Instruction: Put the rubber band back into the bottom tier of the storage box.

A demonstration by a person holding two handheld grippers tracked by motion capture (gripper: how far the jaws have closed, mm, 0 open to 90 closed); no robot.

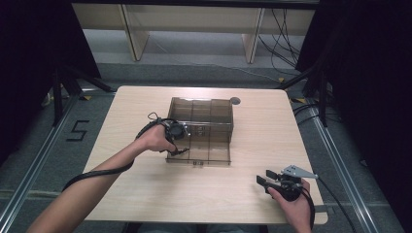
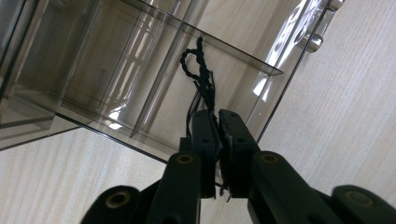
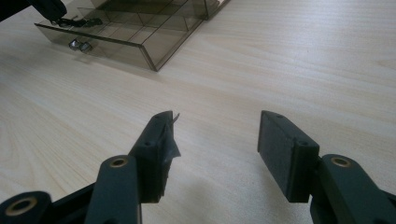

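A smoky clear organiser box (image 1: 201, 127) lies open near the middle of the desk (image 1: 145, 194), its compartments bare apart from a black twisted cord (image 2: 200, 77) dangling into one at the box's left side. The left gripper (image 2: 218, 122) pinches that cord's lower end — jaws almost together. The right gripper (image 3: 215, 135) rests near the desk's front right corner, jaws spread wide, holding nothing.
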